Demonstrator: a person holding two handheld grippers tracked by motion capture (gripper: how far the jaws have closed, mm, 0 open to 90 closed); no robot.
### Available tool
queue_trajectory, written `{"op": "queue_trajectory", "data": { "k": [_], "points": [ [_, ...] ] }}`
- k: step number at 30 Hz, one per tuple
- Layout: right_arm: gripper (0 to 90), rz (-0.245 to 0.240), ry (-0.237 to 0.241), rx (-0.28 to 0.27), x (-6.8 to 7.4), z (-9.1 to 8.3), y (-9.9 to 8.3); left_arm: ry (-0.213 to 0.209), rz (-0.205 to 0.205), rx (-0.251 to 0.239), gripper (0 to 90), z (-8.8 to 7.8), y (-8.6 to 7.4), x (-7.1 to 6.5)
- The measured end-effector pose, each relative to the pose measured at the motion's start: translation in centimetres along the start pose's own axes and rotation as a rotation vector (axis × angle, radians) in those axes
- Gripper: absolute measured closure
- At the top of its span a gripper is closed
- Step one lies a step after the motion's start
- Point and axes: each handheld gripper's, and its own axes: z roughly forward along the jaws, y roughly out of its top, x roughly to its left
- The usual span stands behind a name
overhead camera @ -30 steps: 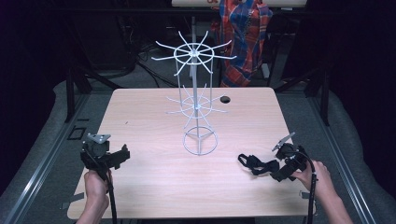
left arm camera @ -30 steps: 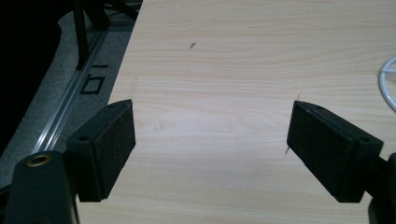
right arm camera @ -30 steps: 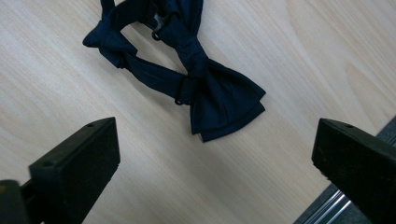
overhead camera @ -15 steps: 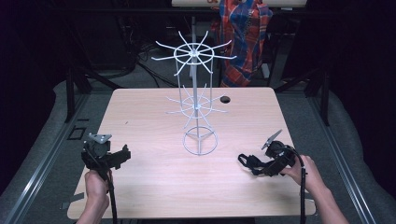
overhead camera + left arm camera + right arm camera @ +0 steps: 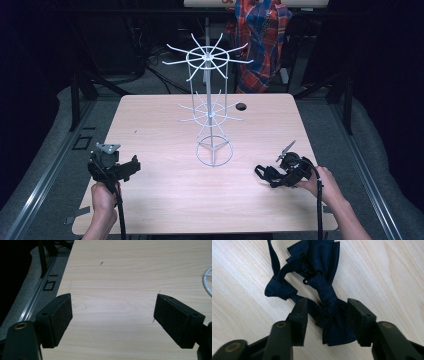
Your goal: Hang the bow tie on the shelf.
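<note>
Right gripper view: navy bow tie point(image 5: 322, 290) between tool point(image 5: 327, 312) pads.

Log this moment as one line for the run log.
right tool: jaws closing around navy bow tie, on table | left tool: open, empty | wire rack: bare

This looks like a recording lab or studio: a bare pale wooden table point(image 5: 165, 200) stands alone on grey carpet point(image 5: 60, 150), ringed by dark curtains, black stand legs point(image 5: 75, 100) and loose cables point(image 5: 160, 75), with metal floor rails point(image 5: 45, 185) alongside it.
</note>
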Motion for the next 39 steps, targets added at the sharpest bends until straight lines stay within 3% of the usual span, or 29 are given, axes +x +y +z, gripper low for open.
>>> {"op": "queue_trajectory", "data": {
  "k": [12, 17, 18, 22, 23, 26, 34, 39],
  "points": [
    [67.5, 0.009, -0.044, 0.035, 0.0, 0.4, -0.2, 0.0, 0.002, 0.002, 15.8, 0.0, 0.0, 0.0],
    [74.8, 0.033, -0.038, 0.012, 0.2, 0.7, -0.2, 0.001, 0.004, 0.006, 15.8, 0.0, 0.0, 0.0],
    [76.1, 0.057, -0.035, -0.015, 0.3, 0.7, -0.3, 0.0, 0.004, 0.005, 15.8, 0.0, 0.0, 0.0],
    [79.2, 0.03, -0.032, 0.019, 0.0, 0.3, -0.2, 0.001, 0.005, 0.007, 15.8, 0.0, 0.0, 0.0],
    [79.7, 0.047, -0.04, -0.009, 0.2, 0.5, -0.3, 0.0, 0.005, 0.007, 15.8, 0.0, 0.0, 0.0],
    [80.7, 0.026, -0.065, 0.009, 0.4, 0.2, -0.1, 0.002, 0.004, 0.006, 15.8, 0.0, 0.0, 0.0],
    [81.3, 0.026, -0.119, -0.063, 0.9, -1.0, -0.1, 0.003, 0.005, 0.007, 15.8, -0.1, 0.0, 0.0],
    [81.3, 0.044, -0.121, -0.096, 1.0, -1.7, -0.1, 0.003, 0.006, 0.008, 15.8, 0.0, 0.0, -0.1]
  ]
}}
